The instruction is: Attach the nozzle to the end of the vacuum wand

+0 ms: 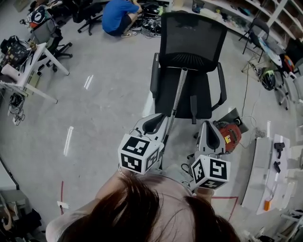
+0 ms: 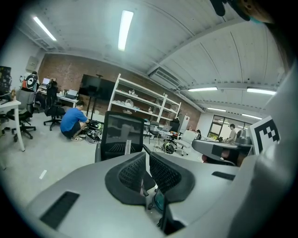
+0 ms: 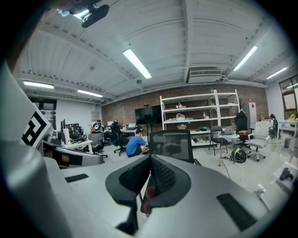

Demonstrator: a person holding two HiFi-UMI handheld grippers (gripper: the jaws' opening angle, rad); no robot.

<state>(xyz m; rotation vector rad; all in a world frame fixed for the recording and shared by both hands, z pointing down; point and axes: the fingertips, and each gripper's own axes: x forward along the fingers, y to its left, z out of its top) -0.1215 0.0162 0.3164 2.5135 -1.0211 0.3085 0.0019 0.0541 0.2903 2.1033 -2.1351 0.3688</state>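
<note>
Dark hair (image 1: 151, 212) of the person wearing the head camera fills the foreground. Just beyond it, two marker cubes (image 1: 138, 153) cap a pair of hand-held tongs.

The left tongs (image 1: 160, 117) are pressed fully together with nothing clamped between them. The right tongs (image 1: 207, 124) are likewise closed and empty. Both point forward and slightly down toward a black mesh-backed office chair (image 1: 189, 42) standing on the grey floor (image 1: 104, 108).

The vacuum wand (image 1: 177, 97), a slim grey tube, leans against that chair. Its upper end lies on the seat close to the backrest. Its length runs down over the seat's front edge and passes just beside the left tongs, on their right side. The lower end is hidden behind them, and whether tube and tongs touch cannot be told.

A red vacuum body (image 1: 230, 134) sits on the floor off the chair's front right corner, just past the right tongs. A short dark upright piece (image 1: 193, 109) stands at the seat's front edge, between the wand and the right armrest. Whether it is the nozzle cannot be made out.

Farther back, a person in a blue shirt (image 1: 117, 14) crouches on the floor. A white table (image 1: 265, 165) carrying small black items stands at the right, and a cluttered table (image 1: 28, 66) stands at the left.
</note>
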